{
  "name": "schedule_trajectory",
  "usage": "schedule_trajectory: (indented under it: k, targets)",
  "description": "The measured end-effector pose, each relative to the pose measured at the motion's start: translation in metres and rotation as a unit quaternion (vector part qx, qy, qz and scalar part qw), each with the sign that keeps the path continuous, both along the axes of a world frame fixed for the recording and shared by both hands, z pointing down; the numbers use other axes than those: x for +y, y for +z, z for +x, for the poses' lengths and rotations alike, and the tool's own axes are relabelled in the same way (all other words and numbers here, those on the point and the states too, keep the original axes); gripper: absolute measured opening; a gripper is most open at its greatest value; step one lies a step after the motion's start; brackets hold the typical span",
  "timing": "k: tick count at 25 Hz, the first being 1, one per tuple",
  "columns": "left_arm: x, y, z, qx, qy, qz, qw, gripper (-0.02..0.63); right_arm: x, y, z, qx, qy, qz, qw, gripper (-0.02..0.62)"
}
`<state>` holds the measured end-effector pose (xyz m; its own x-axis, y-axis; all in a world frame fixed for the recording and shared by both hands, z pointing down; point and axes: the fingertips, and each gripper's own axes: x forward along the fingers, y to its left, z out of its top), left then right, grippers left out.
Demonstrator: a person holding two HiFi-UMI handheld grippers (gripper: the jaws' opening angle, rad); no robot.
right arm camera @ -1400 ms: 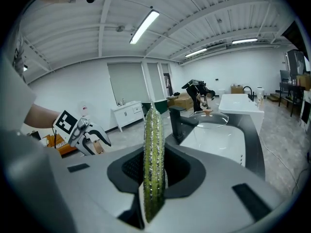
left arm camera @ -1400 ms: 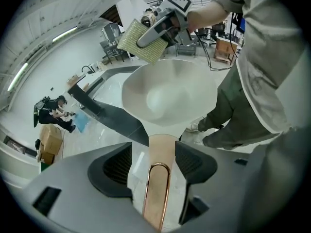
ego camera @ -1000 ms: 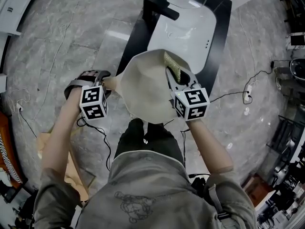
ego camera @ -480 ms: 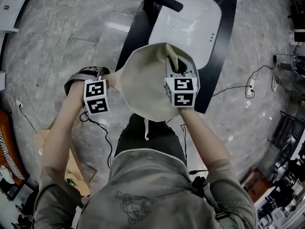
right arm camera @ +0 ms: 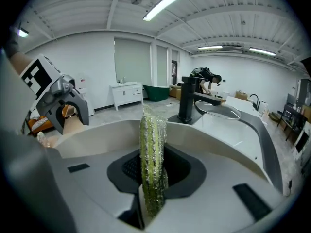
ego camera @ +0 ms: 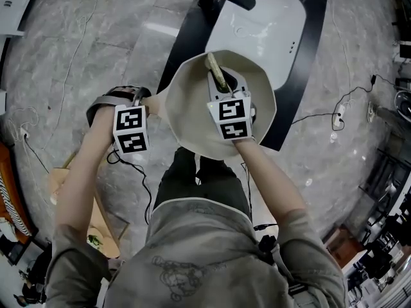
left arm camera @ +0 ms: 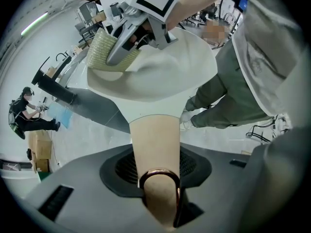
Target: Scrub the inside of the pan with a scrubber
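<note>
I hold a cream pan in the air over the sink's near edge. Its tan handle lies between the jaws of my left gripper, which are closing and press on it. My right gripper reaches into the pan, shut on a yellow-green scrubber. The scrubber stands upright between the right jaws and rests against the far inner wall of the pan. In the left gripper view the scrubber sits at the pan's upper left, under the right gripper.
A white sink in a black frame lies just beyond the pan, with a black faucet. Cables and a power strip trail over the marble floor. My legs stand below the pan. A person stands in the distance.
My right gripper with the scrubber has slid left and toward the pan's far wall. The pan has shifted a little toward the sink. My left gripper has stayed on the handle.
</note>
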<state>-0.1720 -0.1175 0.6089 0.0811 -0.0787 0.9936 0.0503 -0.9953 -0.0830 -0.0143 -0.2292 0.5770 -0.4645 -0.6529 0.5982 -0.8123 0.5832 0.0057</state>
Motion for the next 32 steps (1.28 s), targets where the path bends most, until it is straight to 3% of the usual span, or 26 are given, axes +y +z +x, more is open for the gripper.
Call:
schedule_trajectory:
  k: [7,12,17,20,25,28,30,31,32]
  targets:
    - [0.000,0.000,0.000,-0.001,-0.002,0.007,1.0000,0.167,0.038,0.003,-0.060,0.013,-0.149,0.001,0.989,0.071]
    - [0.001,0.001,0.000,0.002,-0.007,0.010,0.9999,0.167,0.072,0.001,-0.077,-0.008,-0.233,-0.040,0.972,0.071]
    - [-0.005,0.001,-0.001,-0.003,-0.008,0.017,0.9998,0.167,0.132,0.001,-0.087,-0.039,-0.357,-0.119,0.926,0.071]
    - [-0.007,0.001,-0.001,-0.010,-0.010,0.018,0.9997,0.167,0.161,0.002,-0.080,-0.026,-0.419,-0.139,0.897,0.071]
    - [-0.006,-0.001,-0.001,-0.012,-0.017,0.012,0.9997,0.167,0.209,0.001,-0.047,0.001,-0.528,-0.199,0.825,0.071]
    - [-0.005,0.001,-0.002,-0.012,-0.021,0.013,0.9996,0.166,0.232,-0.007,-0.029,-0.010,-0.562,-0.257,0.786,0.071]
    - [-0.007,0.003,-0.002,-0.013,-0.025,0.012,0.9995,0.166,0.233,-0.017,-0.020,-0.016,-0.567,-0.277,0.776,0.071]
    - [-0.008,0.003,-0.002,-0.014,-0.026,0.013,0.9995,0.166,0.226,-0.023,-0.016,-0.016,-0.562,-0.272,0.781,0.071]
    - [-0.010,0.003,-0.001,-0.014,-0.027,0.014,0.9994,0.166,0.214,-0.029,-0.013,-0.013,-0.549,-0.256,0.796,0.071]
